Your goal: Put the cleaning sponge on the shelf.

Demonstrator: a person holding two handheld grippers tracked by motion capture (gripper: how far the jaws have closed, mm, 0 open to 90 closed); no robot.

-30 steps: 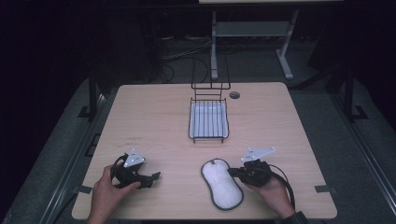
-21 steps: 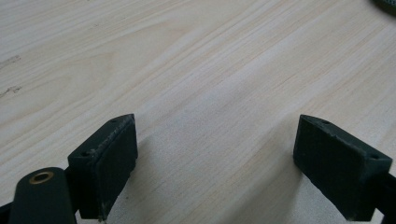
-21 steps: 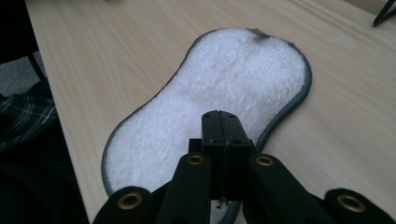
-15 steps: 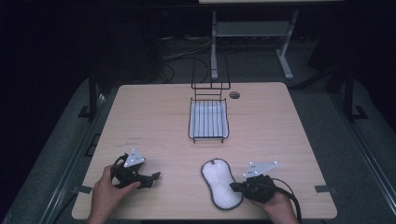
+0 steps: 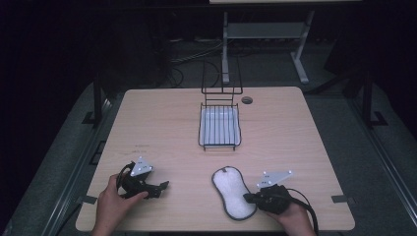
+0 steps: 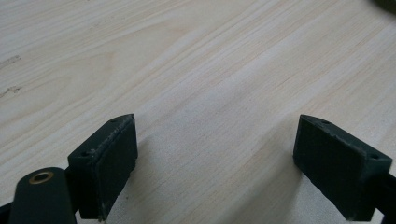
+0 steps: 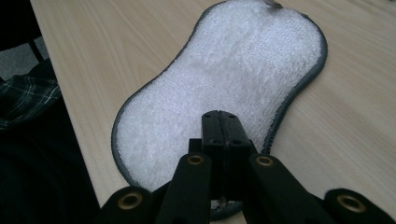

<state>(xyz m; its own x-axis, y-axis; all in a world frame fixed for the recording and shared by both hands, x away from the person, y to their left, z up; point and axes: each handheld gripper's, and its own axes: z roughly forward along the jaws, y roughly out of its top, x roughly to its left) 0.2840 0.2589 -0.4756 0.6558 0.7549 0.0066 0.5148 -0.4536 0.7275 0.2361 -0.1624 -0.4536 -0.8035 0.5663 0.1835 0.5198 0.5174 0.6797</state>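
Observation:
A white, peanut-shaped fluffy pad (image 5: 233, 192) with a grey rim lies flat near the table's front edge. My right gripper (image 5: 248, 197) is at the pad's right side, pointing left. In the right gripper view its jaws are pressed together, and the shut gripper (image 7: 223, 116) has its tips over the white pad (image 7: 224, 60), just inside the grey rim. Nothing shows between the jaws. My left gripper (image 5: 164, 185) rests at the front left of the table, a hand on it. In the left gripper view that gripper (image 6: 215, 158) stands wide open over bare wood.
A black wire rack (image 5: 220, 127) with a white tray inside stands at the middle of the wooden table (image 5: 295, 137), its tall back frame toward the far edge. A cable hole (image 5: 247, 100) lies beside it. Dark floor and a metal stand lie beyond the table.
My right gripper has slid toward the front edge along the pad's right side and now sits lower, at the pad's near right part. The left gripper and the pad have not moved.

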